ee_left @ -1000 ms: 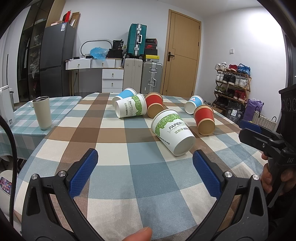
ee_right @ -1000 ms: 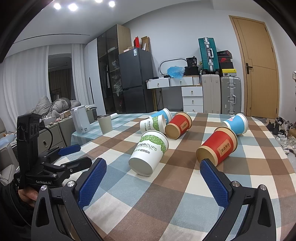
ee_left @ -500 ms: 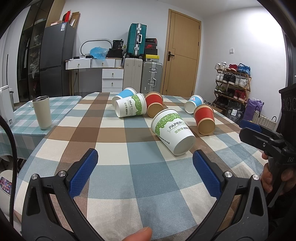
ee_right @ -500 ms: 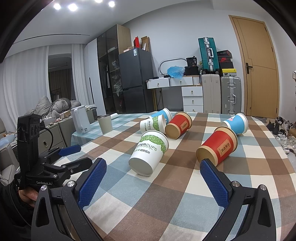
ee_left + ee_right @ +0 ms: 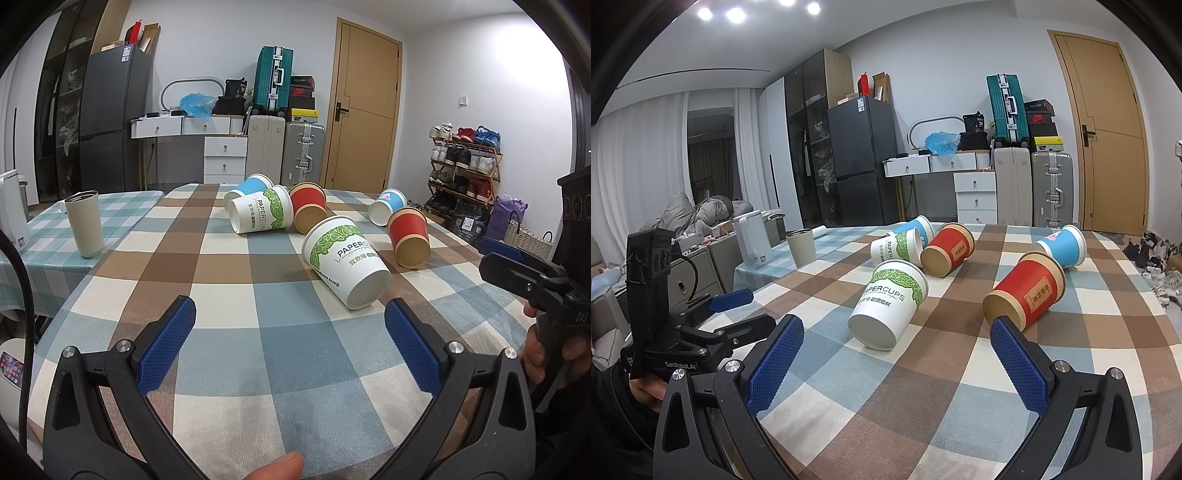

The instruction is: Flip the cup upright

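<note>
Several paper cups lie on their sides on the checked tablecloth (image 5: 221, 280). The nearest is a white and green cup (image 5: 345, 267), also in the right wrist view (image 5: 890, 302), base towards me. A red cup (image 5: 408, 236) lies right of it, also in the right wrist view (image 5: 1025, 291). Farther back lie a white and green cup (image 5: 260, 214), a red cup (image 5: 308, 206) and two blue cups (image 5: 247, 186) (image 5: 386, 210). My left gripper (image 5: 290, 321) is open and empty, short of the nearest cup. My right gripper (image 5: 895, 341) is open and empty, just before that cup.
A beige tumbler (image 5: 85, 223) stands upright on the adjoining teal-checked table at the left. A white kettle (image 5: 751, 240) stands beyond it. Suitcases, drawers, a fridge and a door line the far wall. A shoe rack (image 5: 465, 162) stands at the right.
</note>
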### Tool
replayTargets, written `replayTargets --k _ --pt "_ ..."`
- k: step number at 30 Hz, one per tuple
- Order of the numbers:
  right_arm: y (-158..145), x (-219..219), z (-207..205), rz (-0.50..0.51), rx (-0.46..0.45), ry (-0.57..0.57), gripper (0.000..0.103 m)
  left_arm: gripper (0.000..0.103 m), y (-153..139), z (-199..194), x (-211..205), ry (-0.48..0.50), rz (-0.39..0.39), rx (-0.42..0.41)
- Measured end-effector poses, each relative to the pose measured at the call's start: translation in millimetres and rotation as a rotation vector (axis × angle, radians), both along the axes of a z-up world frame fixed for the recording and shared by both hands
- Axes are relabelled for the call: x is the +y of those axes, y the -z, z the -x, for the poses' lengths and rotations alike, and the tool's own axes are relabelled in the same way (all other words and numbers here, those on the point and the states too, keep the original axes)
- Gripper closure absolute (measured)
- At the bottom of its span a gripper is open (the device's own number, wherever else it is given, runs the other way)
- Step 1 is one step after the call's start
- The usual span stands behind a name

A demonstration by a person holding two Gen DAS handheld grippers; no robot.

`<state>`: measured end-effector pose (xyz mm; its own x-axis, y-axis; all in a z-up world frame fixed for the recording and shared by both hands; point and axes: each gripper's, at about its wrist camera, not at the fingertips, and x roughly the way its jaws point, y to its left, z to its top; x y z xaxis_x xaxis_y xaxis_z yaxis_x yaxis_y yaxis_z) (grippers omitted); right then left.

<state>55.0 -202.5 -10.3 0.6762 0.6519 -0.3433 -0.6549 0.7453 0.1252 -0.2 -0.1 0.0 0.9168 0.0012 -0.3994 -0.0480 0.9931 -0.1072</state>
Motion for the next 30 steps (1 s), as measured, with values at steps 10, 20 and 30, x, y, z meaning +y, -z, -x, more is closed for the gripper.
replayTargets --k 10,20,30 --pt "0.7 -0.7 -0.4 -0.002 -0.001 0.004 0.0 0.001 0.2 -0.4 0.3 0.0 0.003 0.003" --pt "-1.2 -0.4 0.0 -0.003 0.0 0.006 0.0 0.001 0.2 -1.0 0.1 0.0 0.004 0.006" --pt "-3.0 -9.4 -2.0 0.008 0.006 0.04 0.0 0.001 -4.0 -22.7 -12.0 -0.012 0.01 0.059"
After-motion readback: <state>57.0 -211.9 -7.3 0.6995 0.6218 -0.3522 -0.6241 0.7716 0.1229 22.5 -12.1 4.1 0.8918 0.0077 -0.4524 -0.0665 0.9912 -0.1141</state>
